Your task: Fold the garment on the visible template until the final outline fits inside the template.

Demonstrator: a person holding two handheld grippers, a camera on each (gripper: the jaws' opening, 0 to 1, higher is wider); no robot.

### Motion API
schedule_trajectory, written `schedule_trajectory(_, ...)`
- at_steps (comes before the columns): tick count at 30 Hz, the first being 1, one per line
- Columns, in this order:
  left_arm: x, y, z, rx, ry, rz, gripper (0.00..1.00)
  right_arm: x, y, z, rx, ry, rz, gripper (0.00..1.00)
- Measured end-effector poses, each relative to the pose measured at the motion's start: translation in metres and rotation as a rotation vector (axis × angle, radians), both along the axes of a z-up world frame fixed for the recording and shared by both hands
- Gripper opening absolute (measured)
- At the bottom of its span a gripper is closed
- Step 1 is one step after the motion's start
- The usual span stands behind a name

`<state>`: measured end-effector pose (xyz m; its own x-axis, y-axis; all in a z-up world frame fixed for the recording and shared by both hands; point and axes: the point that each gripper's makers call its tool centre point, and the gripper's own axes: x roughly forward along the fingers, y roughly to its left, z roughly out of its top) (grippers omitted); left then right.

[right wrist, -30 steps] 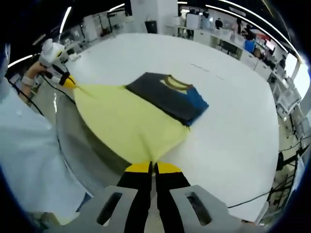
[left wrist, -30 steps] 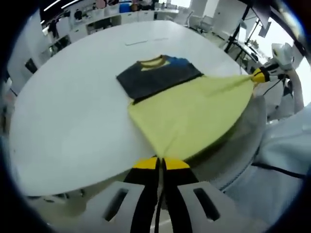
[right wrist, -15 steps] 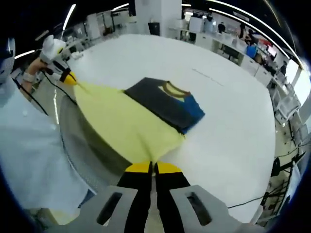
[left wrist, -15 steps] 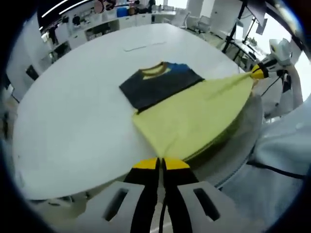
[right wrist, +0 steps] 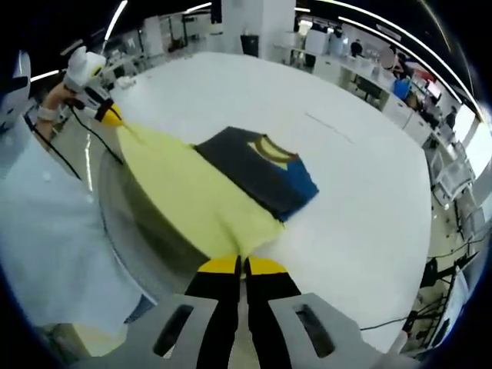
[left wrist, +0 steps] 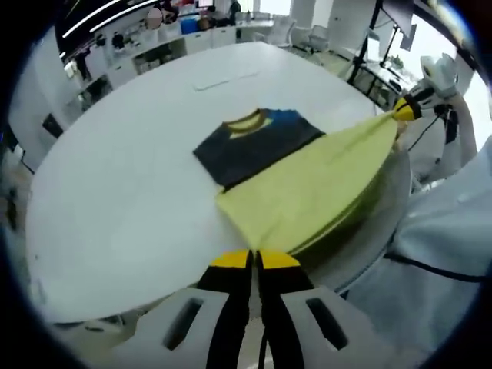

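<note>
A T-shirt lies on the big white round table [left wrist: 123, 184]: its upper part [left wrist: 257, 142] is dark grey with a yellow collar and a blue sleeve, its lower part [left wrist: 315, 192] is yellow. The yellow part is lifted off the table and stretched between both grippers. My left gripper [left wrist: 254, 256] is shut on one hem corner. My right gripper [right wrist: 242, 262] is shut on the other corner. In the left gripper view the right gripper [left wrist: 405, 112] shows at the far right; in the right gripper view the left gripper [right wrist: 108, 115] shows at the upper left.
The table edge [right wrist: 115, 223] runs under the stretched cloth. A person in white clothing [right wrist: 46, 238] stands at the table's edge. A thin line [left wrist: 223, 77] marks the table beyond the shirt. Desks and shelves [left wrist: 177, 23] stand in the room behind.
Both grippers have risen and pulled back a little, lifting the yellow hem higher; the shirt looks smaller and farther off in both views. Both grips are unchanged.
</note>
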<state>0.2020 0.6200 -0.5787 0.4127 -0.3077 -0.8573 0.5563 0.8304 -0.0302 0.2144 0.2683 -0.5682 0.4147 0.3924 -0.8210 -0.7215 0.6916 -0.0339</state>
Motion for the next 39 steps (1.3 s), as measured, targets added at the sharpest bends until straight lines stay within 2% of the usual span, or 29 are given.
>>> schedule_trajectory(16, 0.0, 0.0, 0.021, 0.02, -0.042, -0.024, 0.0, -0.002, -0.001, 0.018, -0.022, -0.018, 0.029, 0.03)
schedule_trajectory(39, 0.0, 0.0, 0.05, 0.043, -0.122, -0.038, 0.0, -0.001, 0.001, 0.048, -0.037, -0.092, 0.063, 0.03)
